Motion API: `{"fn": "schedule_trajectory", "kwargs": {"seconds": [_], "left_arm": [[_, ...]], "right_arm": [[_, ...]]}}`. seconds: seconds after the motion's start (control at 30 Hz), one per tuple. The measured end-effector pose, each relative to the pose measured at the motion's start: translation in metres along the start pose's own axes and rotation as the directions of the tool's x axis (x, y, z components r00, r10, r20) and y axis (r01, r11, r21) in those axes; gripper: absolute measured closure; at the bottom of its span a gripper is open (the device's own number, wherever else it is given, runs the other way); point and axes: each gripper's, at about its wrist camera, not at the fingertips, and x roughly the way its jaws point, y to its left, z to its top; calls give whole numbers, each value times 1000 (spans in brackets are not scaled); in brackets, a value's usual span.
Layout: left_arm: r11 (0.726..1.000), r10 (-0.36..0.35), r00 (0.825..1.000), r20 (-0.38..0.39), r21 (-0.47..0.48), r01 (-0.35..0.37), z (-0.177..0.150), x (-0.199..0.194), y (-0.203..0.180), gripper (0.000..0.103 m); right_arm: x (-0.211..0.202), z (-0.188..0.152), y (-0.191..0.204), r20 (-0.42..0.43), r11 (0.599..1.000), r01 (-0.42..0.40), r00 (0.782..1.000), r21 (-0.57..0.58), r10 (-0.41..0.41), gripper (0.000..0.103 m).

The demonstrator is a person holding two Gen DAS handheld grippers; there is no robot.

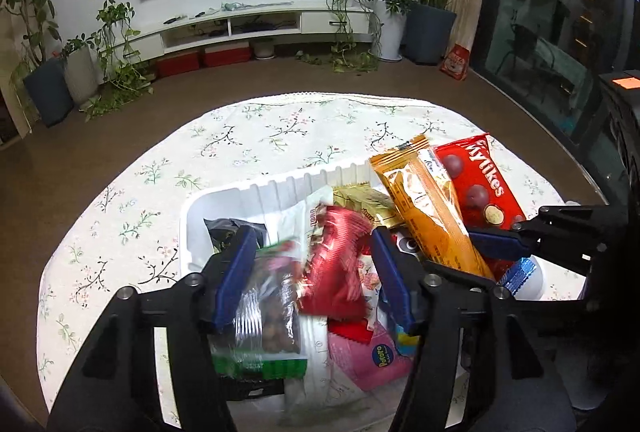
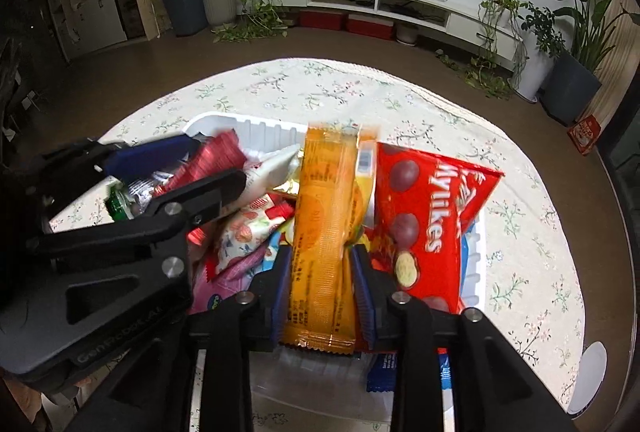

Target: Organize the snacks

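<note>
A white plastic bin [image 1: 280,188] on the floral tablecloth holds several snack packets. My left gripper [image 1: 316,268] is open above the bin, with a red foil packet [image 1: 336,264] and a clear nut bag [image 1: 268,312] between its fingers, both blurred. My right gripper [image 2: 322,292] is shut on an orange wafer packet [image 2: 324,240] and holds it upright over the bin [image 2: 256,124]. The orange packet also shows in the left wrist view [image 1: 424,208]. A red Mylikes bag [image 2: 424,220] leans against the bin's right side.
A pink packet [image 1: 376,356] and a strawberry-print packet [image 2: 248,232] lie in the bin. A blue packet [image 2: 384,368] lies at the near edge. The round table [image 1: 280,124] stands on brown floor, with plants and a TV shelf beyond.
</note>
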Motion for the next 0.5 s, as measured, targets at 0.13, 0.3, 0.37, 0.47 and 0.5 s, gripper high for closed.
{"fn": "schedule_trajectory", "kwargs": {"seconds": [0.13, 0.3, 0.37, 0.47, 0.5], "left_arm": [[1000, 6, 1000, -2, 4, -6, 0, 3, 4, 45], [1000, 13, 1000, 20, -12, -13, 0, -10, 7, 32], [1000, 20, 999, 31, -13, -19, 1, -17, 8, 27], [1000, 25, 998, 57, -20, -24, -2, -35, 8, 12], [999, 34, 997, 72, -25, -32, -4, -42, 10, 5]], "right_arm": [[1, 0, 1, -3, 1000, 4, 1000, -5, -4, 68], [-3, 0, 3, 9, 1000, 7, 1000, -7, -7, 56], [-6, 0, 5, 21, 1000, 11, 1000, -9, -11, 50], [-11, 0, 7, 39, 1000, 21, 999, -16, -20, 43], [-14, 0, 7, 44, 1000, 24, 999, -14, -23, 42]]}}
